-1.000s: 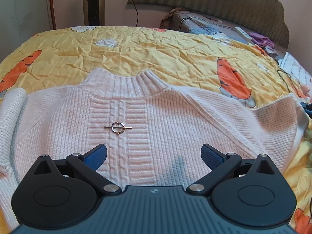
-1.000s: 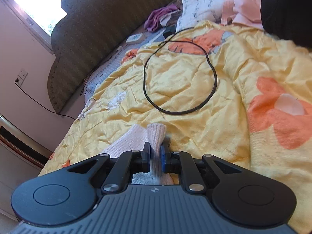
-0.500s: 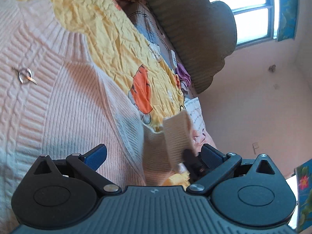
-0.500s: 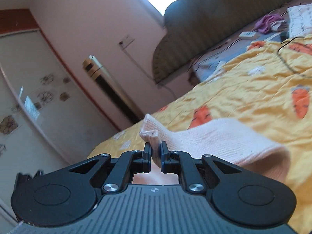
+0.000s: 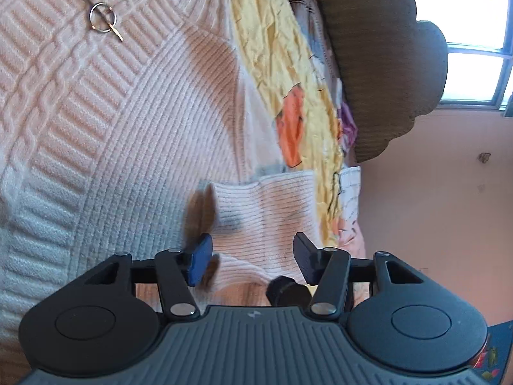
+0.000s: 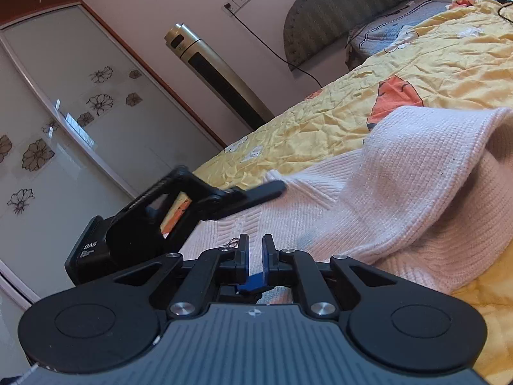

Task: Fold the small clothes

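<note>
left gripper (image 5: 251,258): jaws about half apart, have just been closing, with the sleeve cuff (image 5: 266,202) lying between the blue pads; pads not yet pressing on the knit as far as the left wrist view shows. a dark fingertip, probably the other gripper's, shows under the cuff near the right pad.

right gripper (image 6: 255,250): jaws nearly together. from its own view i cannot tell whether the knit is pinched; only blue pad and a sliver of cloth show in the gap. the left gripper shows in that view too, reaching in over the knit from the left.

pink sweater (image 5: 105,134): lies flat, front up, on the yellow quilt (image 6: 433,64); ring brooch (image 5: 102,17) on the cable panel. the right sleeve is brought across the body, and its fold (image 6: 416,173) stands up loosely, not flattened.

judgement: step in hand is laying the sleeve across the chest. to do it well: close fully on the cuff before pulling, keep the cuff low and taut, set it down clear of the brooch so it does not snag, then press the raised fold flat.

far: headboard (image 5: 378,64), window, tall fan (image 6: 211,70).
</note>
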`<state>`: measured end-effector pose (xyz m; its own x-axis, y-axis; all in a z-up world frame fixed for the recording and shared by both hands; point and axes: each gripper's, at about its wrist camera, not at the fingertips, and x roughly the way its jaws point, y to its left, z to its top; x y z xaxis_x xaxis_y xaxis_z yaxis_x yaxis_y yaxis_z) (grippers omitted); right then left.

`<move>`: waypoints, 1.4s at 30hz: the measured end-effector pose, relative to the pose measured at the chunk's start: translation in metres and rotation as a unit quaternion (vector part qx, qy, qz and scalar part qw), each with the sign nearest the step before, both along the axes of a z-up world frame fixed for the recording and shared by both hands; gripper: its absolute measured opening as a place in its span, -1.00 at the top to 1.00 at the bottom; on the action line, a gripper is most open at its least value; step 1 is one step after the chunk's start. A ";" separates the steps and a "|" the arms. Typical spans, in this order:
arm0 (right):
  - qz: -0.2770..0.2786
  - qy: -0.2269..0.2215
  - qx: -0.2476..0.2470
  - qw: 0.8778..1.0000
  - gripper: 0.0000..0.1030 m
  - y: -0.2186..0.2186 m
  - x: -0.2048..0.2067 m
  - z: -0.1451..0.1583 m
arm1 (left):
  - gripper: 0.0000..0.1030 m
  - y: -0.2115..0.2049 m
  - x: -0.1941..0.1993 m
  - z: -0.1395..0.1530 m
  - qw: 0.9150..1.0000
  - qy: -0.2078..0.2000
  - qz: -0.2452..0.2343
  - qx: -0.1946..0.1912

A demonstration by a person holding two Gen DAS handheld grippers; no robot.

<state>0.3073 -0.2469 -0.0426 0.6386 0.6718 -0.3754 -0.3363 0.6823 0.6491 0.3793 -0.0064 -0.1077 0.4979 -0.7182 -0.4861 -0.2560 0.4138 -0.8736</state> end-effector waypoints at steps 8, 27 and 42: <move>-0.086 0.065 0.076 0.991 0.26 -0.067 -0.008 -0.020 | -0.08 -0.010 0.009 0.000 1.000 -0.009 0.003 0.019; -0.117 0.145 0.153 0.970 -0.11 -0.095 -0.008 -0.052 | 0.93 -0.025 0.013 0.003 0.995 0.000 -0.017 0.093; -0.128 0.189 0.088 0.969 -0.05 -0.052 0.045 -0.050 | 0.67 0.003 -0.014 0.009 0.999 -0.001 0.001 0.053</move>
